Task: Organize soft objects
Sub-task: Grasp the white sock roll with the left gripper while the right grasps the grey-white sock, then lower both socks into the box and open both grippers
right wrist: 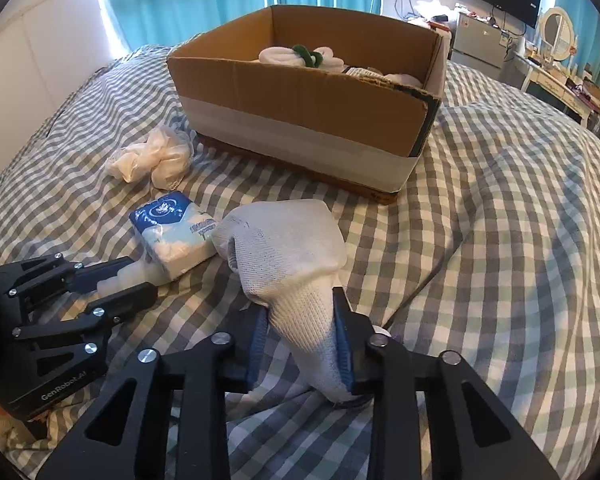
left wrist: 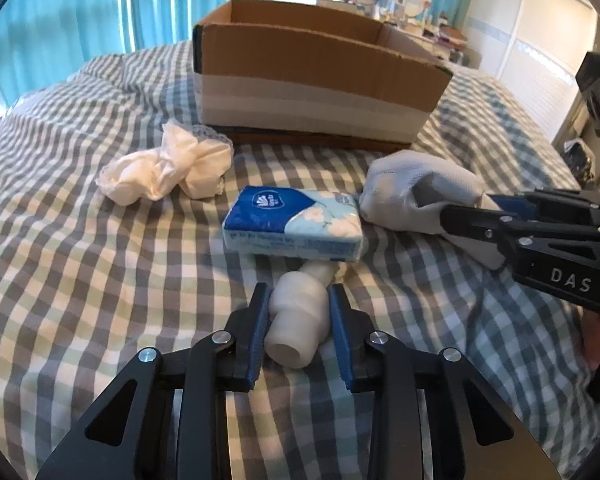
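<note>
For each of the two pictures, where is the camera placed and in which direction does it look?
Left wrist: sits on the left gripper, low over the bed, facing the box; its fingers close on a white roll; the right gripper enters from the right.
Right wrist: sits on the right gripper, higher, looking into the box; its fingers hold a sock; the left gripper shows at left.
Shared: box, tissue pack, crumpled cloth, bed, both grippers.
</note>
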Available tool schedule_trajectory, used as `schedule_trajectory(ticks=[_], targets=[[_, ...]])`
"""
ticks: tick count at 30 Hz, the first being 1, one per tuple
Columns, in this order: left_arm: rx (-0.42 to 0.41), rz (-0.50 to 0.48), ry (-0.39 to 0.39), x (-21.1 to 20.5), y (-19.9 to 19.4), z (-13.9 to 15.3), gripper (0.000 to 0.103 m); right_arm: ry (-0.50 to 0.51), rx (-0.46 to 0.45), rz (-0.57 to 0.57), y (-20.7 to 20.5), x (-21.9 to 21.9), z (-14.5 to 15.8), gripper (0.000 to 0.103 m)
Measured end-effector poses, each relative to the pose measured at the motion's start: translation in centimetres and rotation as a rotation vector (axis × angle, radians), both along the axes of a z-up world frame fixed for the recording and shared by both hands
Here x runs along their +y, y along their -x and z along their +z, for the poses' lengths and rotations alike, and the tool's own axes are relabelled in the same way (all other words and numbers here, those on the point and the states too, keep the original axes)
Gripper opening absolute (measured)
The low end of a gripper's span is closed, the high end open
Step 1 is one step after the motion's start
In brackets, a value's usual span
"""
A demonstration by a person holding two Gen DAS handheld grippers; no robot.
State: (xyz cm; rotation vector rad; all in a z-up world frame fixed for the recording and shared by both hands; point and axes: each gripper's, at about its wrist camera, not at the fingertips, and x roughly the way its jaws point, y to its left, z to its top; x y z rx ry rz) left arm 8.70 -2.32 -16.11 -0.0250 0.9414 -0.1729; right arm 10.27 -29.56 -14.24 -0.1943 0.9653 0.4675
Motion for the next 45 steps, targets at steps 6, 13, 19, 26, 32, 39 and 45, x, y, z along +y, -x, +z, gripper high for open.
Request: schedule_trajectory(ticks=[6,13,19,26,32,39,45], targets=[[-0.014,0.001,0.011,0.1,0.7,1.1,0.029,-0.007,-0.086,-0.029,1.9,-0.3,2.2,0.024],[-0.036,0.005,0.021,0.1,2.3,2.8,0.028,-0.029,-0.137,-0.041,3.5,-0.7,4.5,0.024],[-0.058,0.002,0.044,0.1,3.1,4.7,0.028,-0.042,-0.184,-0.051,4.5,-1.0,6.7,0.024],[-0.116,0.001,0.047,-0.1,3.1,8.1,0.028,-0.060,-0.250,-0.064,4.9,-1.6,10.1,0.024],[-0.185,0.008,0.069,0.5,1.9,12.6,0.028,-0.087,-0.324,-0.060,4.5,-1.9,14.5,0.024],[-0.271,0.020,0.110,1.6,-1.8,18.2,0.028,-0.146,-0.410,-0.052,1.6,-1.4,20.7,0.024],[-0.349,0.013,0.097,2.0,-6.6,22.2,0.028,-0.147,-0.467,-0.059,-2.6,-0.2,24.6,0.024]])
